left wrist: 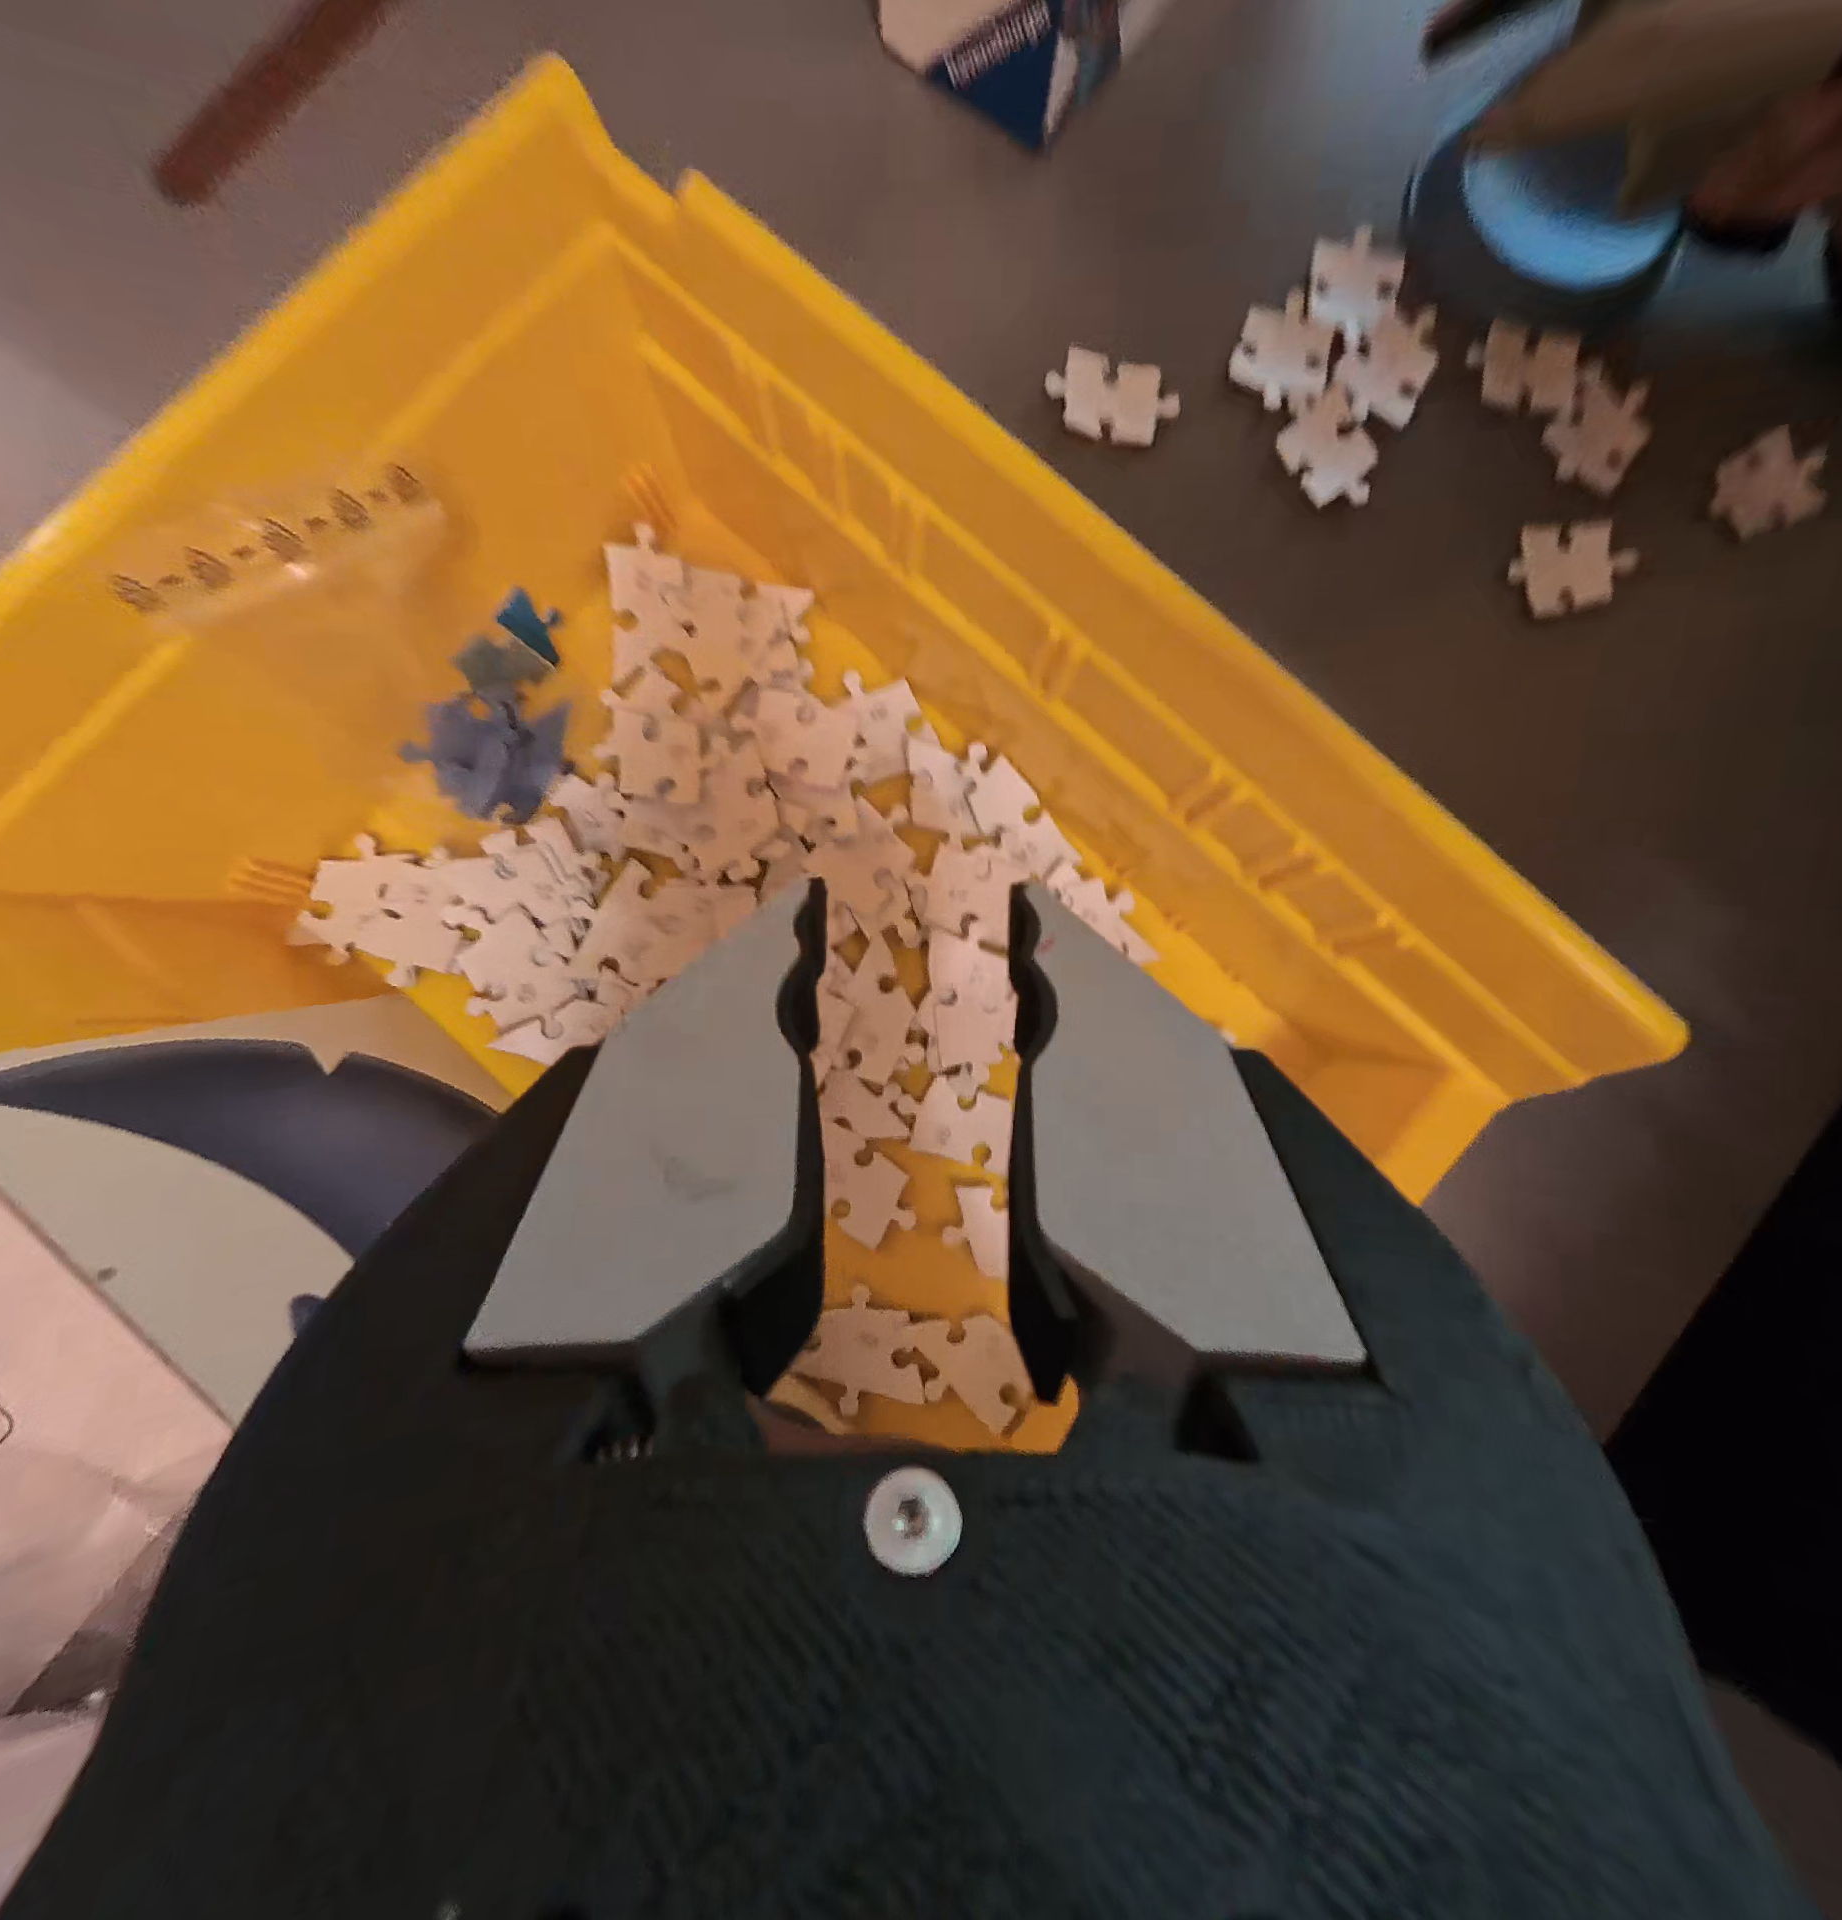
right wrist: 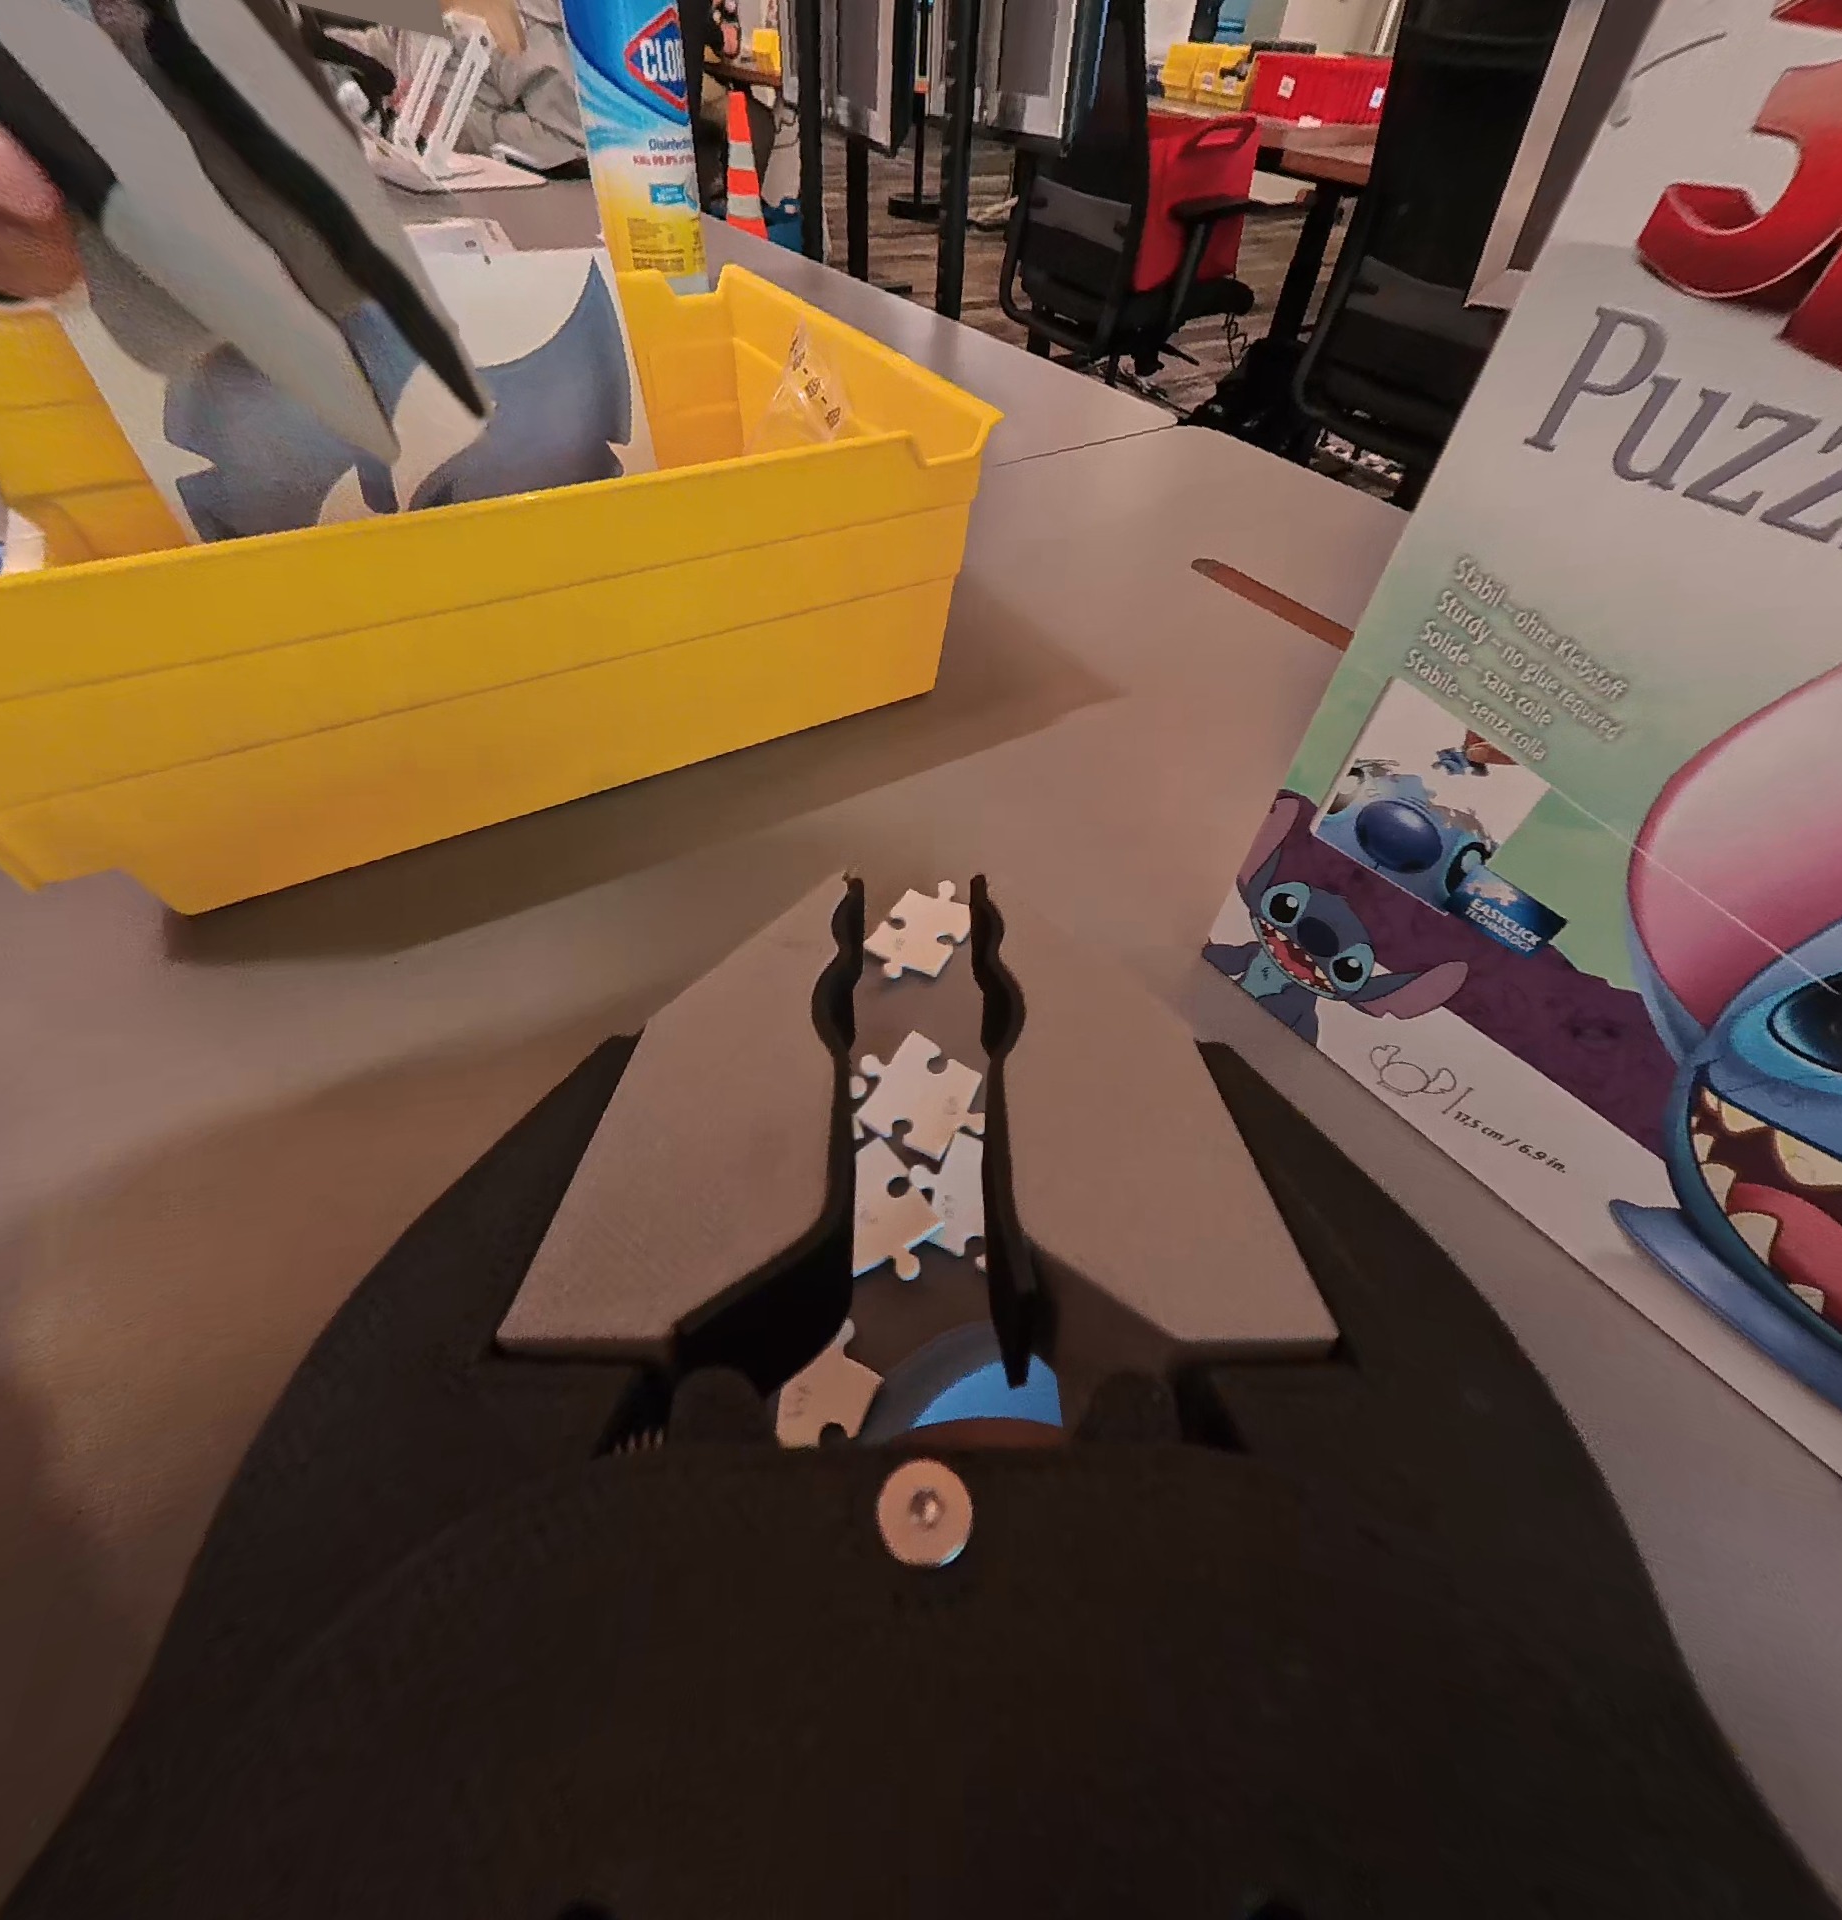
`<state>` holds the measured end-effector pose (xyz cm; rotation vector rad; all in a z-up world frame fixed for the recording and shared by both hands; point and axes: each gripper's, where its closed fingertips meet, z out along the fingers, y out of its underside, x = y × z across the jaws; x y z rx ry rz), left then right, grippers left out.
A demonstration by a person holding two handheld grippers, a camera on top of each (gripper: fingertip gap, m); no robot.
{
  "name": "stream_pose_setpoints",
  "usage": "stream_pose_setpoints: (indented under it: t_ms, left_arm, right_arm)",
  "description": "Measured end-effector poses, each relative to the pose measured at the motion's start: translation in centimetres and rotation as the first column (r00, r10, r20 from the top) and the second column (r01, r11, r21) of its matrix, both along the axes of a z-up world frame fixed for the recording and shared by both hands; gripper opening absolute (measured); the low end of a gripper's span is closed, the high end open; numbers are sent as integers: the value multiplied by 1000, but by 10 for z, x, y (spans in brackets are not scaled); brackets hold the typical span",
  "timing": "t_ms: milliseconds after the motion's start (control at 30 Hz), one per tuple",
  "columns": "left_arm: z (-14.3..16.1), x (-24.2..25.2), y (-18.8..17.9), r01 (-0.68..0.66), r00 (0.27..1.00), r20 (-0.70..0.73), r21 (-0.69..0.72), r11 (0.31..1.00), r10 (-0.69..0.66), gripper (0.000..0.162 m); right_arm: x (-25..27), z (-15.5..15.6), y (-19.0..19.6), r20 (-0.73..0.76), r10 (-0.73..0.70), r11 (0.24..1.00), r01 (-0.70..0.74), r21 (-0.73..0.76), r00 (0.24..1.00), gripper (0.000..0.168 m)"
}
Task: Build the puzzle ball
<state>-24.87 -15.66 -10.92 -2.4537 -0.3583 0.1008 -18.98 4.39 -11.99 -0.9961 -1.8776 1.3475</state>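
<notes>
My left gripper point(left wrist: 917, 899) is open and empty, hovering over a heap of white puzzle pieces point(left wrist: 751, 790) inside the yellow bin point(left wrist: 1104, 623). A few blue pieces point(left wrist: 491, 748) lie at the heap's far left. It also shows in the right wrist view point(right wrist: 273, 260), above the bin point(right wrist: 481, 665). My right gripper point(right wrist: 915, 888) is open with a narrow gap, low over the grey table; loose white pieces point(right wrist: 917, 1101) lie on the table between its fingers. A blue rounded part point(right wrist: 958, 1392) sits under its base, also seen blurred in the left wrist view point(left wrist: 1561, 218).
Several loose white pieces point(left wrist: 1332, 353) lie on the table beside the bin. The puzzle box point(right wrist: 1623, 727) stands close on the right. A printed sheet point(right wrist: 522, 416) and a small plastic bag point(right wrist: 808, 395) are in the bin. A cleaner canister point(right wrist: 636, 135) stands behind it.
</notes>
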Motion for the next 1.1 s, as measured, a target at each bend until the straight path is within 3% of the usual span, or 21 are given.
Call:
stream_pose_setpoints:
  t_ms: [33,167,367,467,567,767,933,1100]
  left_arm:
    - [6,-4,2,-24,1000,-2,33,999,24,35]
    - [22,-23,4,-185,981,-22,184,965,192,35]
    - [19,-53,-6,-369,906,-113,263,892,408,35]
    - [36,-74,-23,-452,823,-176,374,810,540,35]
    - [59,-82,-30,-450,773,-185,515,730,607,30]
    - [56,-89,-36,-456,744,-217,526,718,632,31]
    - [75,-84,-39,-419,717,-237,605,677,655,29]
    - [69,-79,-27,-399,769,-195,597,696,608,31]
  right_arm:
    - [0,0,-1,-2,0,1000,0,3,1000,16]
    - [2,6,0,-26,-3,1000,3,5,1000,16]
    - [4,8,0,-32,6,1000,-6,-7,999,15]
    - [5,9,-2,-35,16,1000,-16,-7,999,15]
    - [5,6,-7,-23,33,999,-33,0,999,16]
    - [9,0,-18,-15,75,997,-74,12,997,16]
    - [10,-11,-26,8,94,995,-95,43,996,16]
    - [8,-16,-26,20,96,994,-97,44,995,16]
